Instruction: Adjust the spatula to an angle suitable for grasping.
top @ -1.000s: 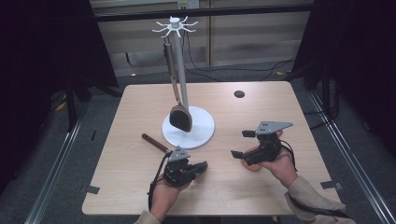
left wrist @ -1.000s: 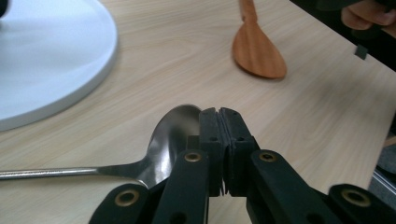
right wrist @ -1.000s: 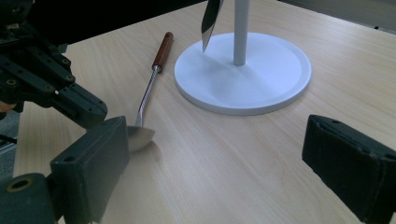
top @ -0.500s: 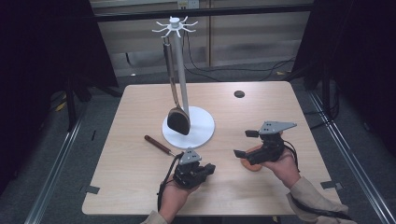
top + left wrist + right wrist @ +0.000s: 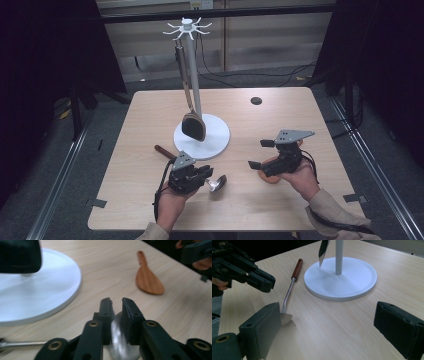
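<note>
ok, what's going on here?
A person works two hand-held grippers at a table. The left gripper sits over the bowl of a metal spoon lying by the white stand; its jaws have just been opening, narrow gap, bowl showing between. The right gripper hovers wide open above a wooden paddle. A dark spatula hangs on the stand.

Bench (image 5: 150, 115): far corners and near right edge lying open to my tongs. White stand (image 5: 202, 136) blocking centre, its hanging spatula (image 5: 193, 126) crowding the base. Metal ladle (image 5: 216, 183) and wooden paddle (image 5: 148, 280) cluttering the near strip.
</note>
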The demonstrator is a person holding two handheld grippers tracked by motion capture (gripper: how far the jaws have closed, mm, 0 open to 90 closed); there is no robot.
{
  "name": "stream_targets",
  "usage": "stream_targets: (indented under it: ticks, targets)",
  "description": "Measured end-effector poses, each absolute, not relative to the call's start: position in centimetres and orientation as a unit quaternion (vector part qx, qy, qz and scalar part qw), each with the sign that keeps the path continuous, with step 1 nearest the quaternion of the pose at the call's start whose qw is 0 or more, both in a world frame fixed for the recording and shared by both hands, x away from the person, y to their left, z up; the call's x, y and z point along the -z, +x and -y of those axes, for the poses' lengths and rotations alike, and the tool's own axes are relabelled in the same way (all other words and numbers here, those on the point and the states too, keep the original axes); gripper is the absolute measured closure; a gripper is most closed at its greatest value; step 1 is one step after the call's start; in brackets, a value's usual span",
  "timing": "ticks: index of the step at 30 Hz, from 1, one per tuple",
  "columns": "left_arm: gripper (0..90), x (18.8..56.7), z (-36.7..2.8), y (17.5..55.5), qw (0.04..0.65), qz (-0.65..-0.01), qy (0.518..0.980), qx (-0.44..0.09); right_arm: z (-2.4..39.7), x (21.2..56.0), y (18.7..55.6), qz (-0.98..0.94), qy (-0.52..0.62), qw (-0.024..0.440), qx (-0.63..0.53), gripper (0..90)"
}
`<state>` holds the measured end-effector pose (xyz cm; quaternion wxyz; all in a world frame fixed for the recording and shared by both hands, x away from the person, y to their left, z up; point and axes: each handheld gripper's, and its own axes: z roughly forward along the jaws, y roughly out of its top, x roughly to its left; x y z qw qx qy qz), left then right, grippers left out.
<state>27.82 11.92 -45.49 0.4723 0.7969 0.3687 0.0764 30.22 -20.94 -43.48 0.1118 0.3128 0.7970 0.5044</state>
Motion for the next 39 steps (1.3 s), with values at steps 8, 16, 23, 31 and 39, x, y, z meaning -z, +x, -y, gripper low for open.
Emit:
stream_targets:
  ticks: [8, 16, 23, 31, 39]
  targets:
    - [85.5, 46.2, -10.5, 27.0, 0.463, -0.344, 0.816, -0.044, 20.8, 43.5, 30.4, -0.798, 0.311, 0.109, -0.505, 7.1]
    - [77.3, 46.0, -10.1, 26.4, 0.474, -0.339, 0.812, -0.018, 20.8, 43.4, 30.3, -0.797, 0.311, 0.11, -0.506, 7.1]
    - [74.7, 45.8, -9.1, 26.0, 0.473, -0.329, 0.817, -0.001, 20.9, 43.3, 30.3, -0.796, 0.311, 0.11, -0.508, 7.2]
    - [83.4, 46.6, -7.6, 26.8, 0.456, -0.353, 0.817, 0.0, 21.2, 43.3, 30.1, -0.794, 0.317, 0.113, -0.506, 7.2]
    - [83.4, 46.7, -4.2, 26.6, 0.468, -0.334, 0.818, 0.024, 22.4, 43.3, 29.5, -0.788, 0.33, 0.122, -0.505, 7.2]
